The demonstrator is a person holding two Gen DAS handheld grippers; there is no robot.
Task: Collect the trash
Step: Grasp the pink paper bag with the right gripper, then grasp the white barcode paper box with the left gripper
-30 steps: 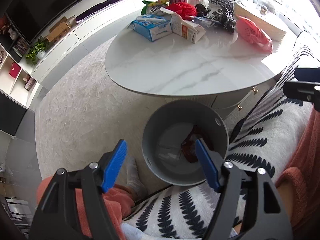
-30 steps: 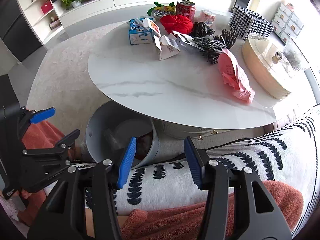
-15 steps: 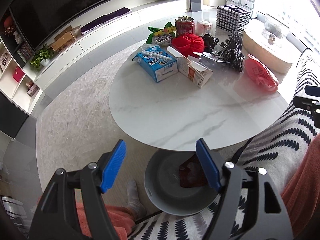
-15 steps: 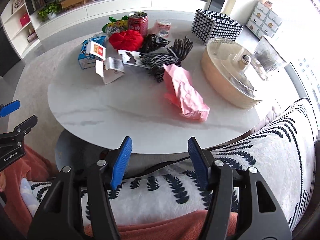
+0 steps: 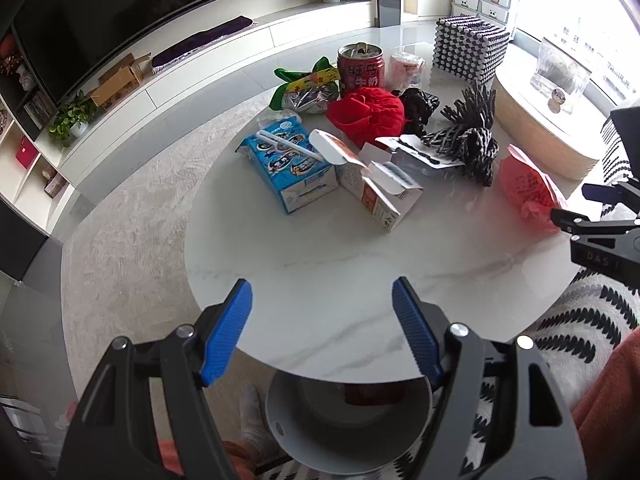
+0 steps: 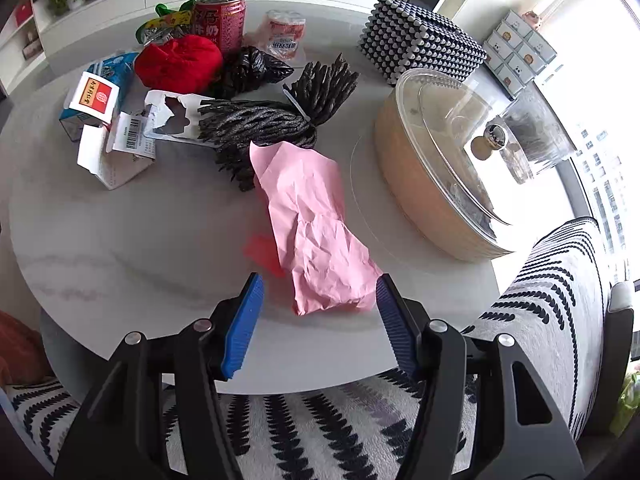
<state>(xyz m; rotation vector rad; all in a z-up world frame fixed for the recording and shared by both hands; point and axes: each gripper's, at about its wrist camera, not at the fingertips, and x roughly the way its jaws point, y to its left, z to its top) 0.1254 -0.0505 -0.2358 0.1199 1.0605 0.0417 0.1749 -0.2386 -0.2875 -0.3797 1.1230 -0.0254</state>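
Note:
My left gripper is open and empty above the near edge of the white marble table. Below it, a grey bin holding some dark red trash sits half under the table. Trash lies at the far side: a blue carton, a torn white box, a red cloth, a red can and a black twisted bundle. My right gripper is open. The near end of a crumpled pink paper lies between its fingertips' lines, and the pads do not press on it.
A round beige tray with a clear lid and a studded black-and-white box stand at the table's right. A patterned blanket covers the person's lap below the grippers. Rug and TV shelving lie to the left.
Both grippers have moved from above the bin and lap out over the table. The bin has slid to the bottom of the left view. The right jaws have widened and the pink paper is now close.

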